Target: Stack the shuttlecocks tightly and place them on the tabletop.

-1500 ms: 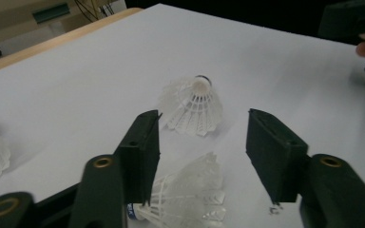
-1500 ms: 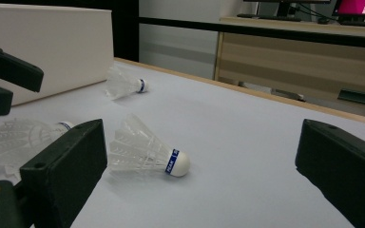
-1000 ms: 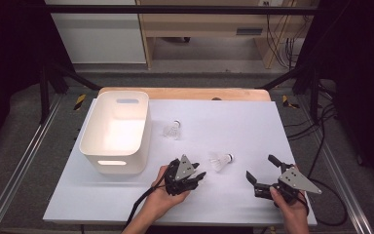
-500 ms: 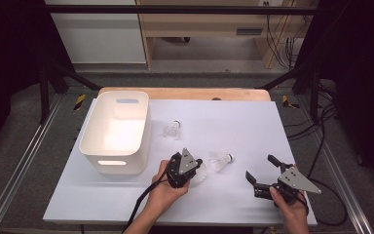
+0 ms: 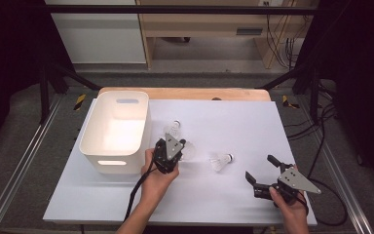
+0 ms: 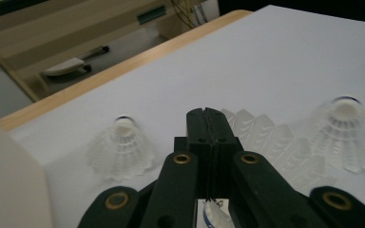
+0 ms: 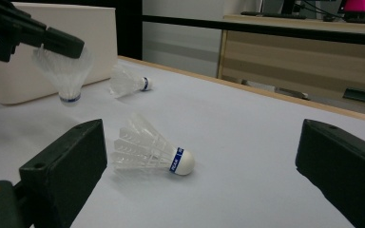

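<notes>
Left gripper (image 5: 171, 151): jaws closed on the feather skirt of a shuttlecock (image 7: 66, 71), which hangs cork-down from them, clear of the tabletop (image 5: 224, 195). In the left gripper view the feathers (image 6: 275, 142) fan out just beyond and to the right of the clamped jaw tips. The jaws have just been closing, with the skirt between them.

A second shuttlecock (image 6: 121, 149) lies beyond the jaw tips to their left, near the white bin (image 5: 114, 131), apart from the jaws. A third shuttlecock (image 6: 347, 128) lies to their right, also apart.

Right gripper (image 5: 265, 173): jaws spread wide, gripping nothing. In the right gripper view the third shuttlecock (image 7: 152, 152) lies on its side on the tabletop ahead of the jaws, nearer the left-hand one, cork pointing toward the right-hand one, touching neither. The left gripper and its held shuttlecock appear farther off, above and beyond the left-hand jaw
</notes>
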{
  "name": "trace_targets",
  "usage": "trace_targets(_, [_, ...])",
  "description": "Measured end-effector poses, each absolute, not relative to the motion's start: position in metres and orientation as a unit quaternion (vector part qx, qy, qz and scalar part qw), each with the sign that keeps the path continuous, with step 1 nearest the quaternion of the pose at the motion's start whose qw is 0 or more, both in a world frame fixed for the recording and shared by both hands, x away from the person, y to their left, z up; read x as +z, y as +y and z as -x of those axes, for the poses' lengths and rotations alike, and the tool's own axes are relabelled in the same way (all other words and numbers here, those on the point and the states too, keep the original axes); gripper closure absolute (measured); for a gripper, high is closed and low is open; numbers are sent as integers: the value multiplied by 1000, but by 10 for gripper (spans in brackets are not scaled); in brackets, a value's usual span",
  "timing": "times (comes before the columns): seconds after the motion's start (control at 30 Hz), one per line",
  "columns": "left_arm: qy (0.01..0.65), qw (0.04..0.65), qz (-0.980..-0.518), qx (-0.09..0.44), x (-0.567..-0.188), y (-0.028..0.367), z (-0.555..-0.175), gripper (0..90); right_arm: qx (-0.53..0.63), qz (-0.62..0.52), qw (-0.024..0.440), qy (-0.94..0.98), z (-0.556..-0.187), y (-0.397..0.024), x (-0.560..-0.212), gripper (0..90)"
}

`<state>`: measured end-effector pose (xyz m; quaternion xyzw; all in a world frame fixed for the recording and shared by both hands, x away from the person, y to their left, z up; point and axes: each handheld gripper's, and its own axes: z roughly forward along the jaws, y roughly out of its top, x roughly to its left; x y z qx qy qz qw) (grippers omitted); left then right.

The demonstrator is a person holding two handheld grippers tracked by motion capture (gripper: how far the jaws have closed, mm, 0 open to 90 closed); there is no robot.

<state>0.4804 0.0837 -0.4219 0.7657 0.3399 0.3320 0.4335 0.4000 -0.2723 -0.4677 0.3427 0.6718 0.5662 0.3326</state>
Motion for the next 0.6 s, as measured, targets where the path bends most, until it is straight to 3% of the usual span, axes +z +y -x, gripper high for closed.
trace_targets(0.6, [355,410,-757,364,-430,87,-490,899,566,-345,330,672,-400,-272,-468,36])
